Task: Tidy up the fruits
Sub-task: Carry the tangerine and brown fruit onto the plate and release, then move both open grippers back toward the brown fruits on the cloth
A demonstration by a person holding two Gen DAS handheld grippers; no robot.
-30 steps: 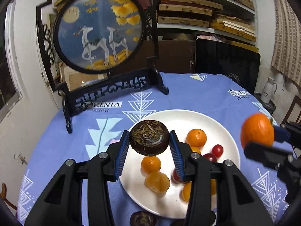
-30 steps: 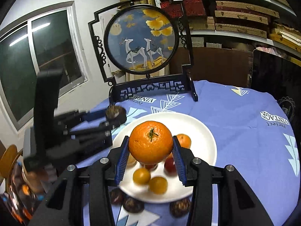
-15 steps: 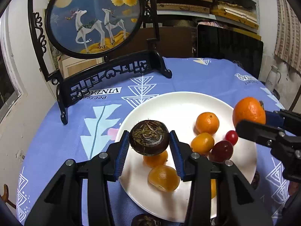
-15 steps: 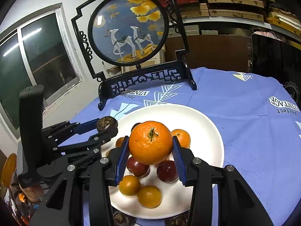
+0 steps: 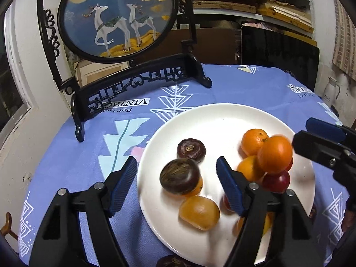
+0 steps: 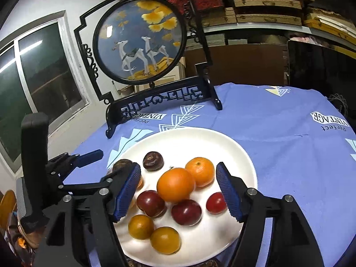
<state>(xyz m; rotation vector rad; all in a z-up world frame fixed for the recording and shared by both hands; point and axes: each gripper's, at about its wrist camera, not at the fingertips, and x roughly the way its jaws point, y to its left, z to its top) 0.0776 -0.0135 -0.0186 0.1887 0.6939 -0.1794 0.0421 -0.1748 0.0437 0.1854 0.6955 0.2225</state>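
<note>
The orange (image 6: 175, 184) sits on the fruit pile on the plate (image 6: 242, 155), between the pads of your right gripper (image 6: 178, 197), whose jaws have just been opening and stand wide, not touching it. Your left gripper (image 5: 175, 184) has also just been opening wide; the brown fruit (image 5: 180, 179) lies free on the plate between its pads. The cloth (image 5: 244, 89) reads "Perfect VINTAGE".

Dark fruit (image 5: 172, 261) cut off below, falling orange (image 5: 275, 154) blurred
</note>
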